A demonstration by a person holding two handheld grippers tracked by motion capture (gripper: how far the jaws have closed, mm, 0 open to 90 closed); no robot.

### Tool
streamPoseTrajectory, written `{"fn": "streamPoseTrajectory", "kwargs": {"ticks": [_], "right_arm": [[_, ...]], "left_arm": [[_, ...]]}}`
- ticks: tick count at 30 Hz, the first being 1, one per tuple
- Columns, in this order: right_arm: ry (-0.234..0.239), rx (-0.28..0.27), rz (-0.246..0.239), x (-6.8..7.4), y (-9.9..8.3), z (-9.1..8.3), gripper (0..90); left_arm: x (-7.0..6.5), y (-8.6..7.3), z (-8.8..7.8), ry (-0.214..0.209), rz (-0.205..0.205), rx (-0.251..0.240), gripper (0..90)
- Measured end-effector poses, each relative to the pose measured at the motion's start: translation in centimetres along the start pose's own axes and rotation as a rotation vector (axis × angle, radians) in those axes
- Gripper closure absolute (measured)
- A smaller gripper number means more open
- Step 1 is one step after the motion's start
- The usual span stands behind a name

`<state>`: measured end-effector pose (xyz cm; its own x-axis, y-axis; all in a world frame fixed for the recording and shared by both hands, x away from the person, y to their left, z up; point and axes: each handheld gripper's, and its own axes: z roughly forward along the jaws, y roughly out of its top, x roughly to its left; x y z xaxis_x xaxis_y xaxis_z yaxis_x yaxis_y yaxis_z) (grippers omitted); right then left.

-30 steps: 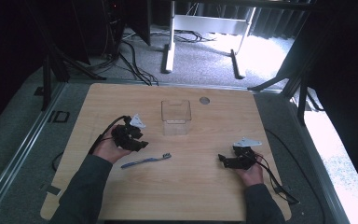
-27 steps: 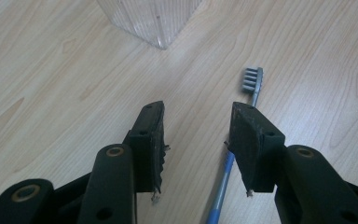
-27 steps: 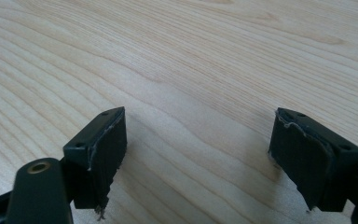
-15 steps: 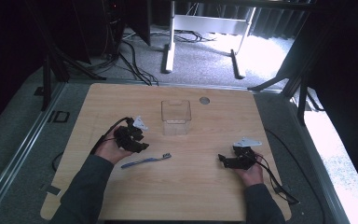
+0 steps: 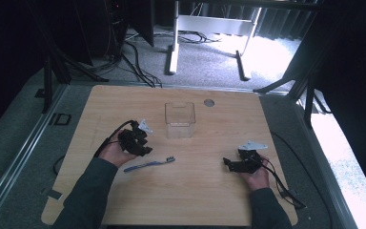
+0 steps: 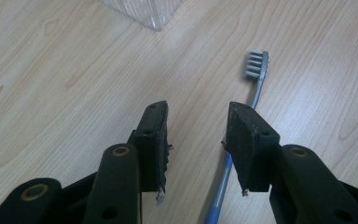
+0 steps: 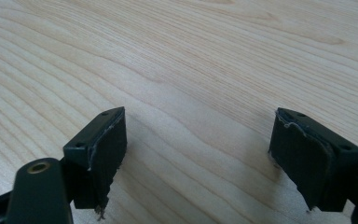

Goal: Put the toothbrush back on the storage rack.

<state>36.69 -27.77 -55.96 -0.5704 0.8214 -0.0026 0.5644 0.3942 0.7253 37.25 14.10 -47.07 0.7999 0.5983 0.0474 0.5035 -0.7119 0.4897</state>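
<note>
Slim blue plastic toothbrush with grey bristle head [image 6: 255, 88]: lies flat just beyond left gripper [image 6: 196, 135], long axis running away under its right jaw; jaws moderately parted, empty. Right gripper [image 7: 198, 154]: well apart, jaws wide, empty.

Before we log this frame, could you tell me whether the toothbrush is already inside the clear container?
No, the toothbrush lies flat on the table, apart from the clear container.

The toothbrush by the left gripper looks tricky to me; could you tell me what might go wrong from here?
1. The toothbrush lies flat on the table, and in the left gripper view its handle runs under one jaw rather than through the gap of the open left gripper, so closing now would likely miss or flick it.
2. The clear container stands close by; a swing of the brush could knock it.
</note>
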Motion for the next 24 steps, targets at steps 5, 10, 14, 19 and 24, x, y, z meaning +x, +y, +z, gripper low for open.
{"fn": "streamPoseTrajectory", "kwargs": {"ticks": [5,10,14,19,24], "right_arm": [[0.001,0.0,-0.001,0.0,0.0,0.0,18.4],[0.001,0.0,-0.001,0.0,0.0,0.0,18.4],[0.002,0.001,-0.001,0.0,0.0,0.0,18.5],[0.002,0.001,-0.001,0.0,0.0,0.0,18.4],[0.002,0.001,-0.001,0.0,0.0,0.0,18.4]], "left_arm": [[0.09,-0.01,0.2,-0.004,-0.005,0.019,60.0],[0.08,0.08,0.43,-0.008,-0.006,0.033,60.5],[0.07,0.17,0.57,-0.004,-0.002,0.043,60.6],[0.11,0.17,0.75,-0.004,-0.003,0.06,61.1],[0.12,0.2,0.97,-0.005,0.001,0.079,61.6]]}}
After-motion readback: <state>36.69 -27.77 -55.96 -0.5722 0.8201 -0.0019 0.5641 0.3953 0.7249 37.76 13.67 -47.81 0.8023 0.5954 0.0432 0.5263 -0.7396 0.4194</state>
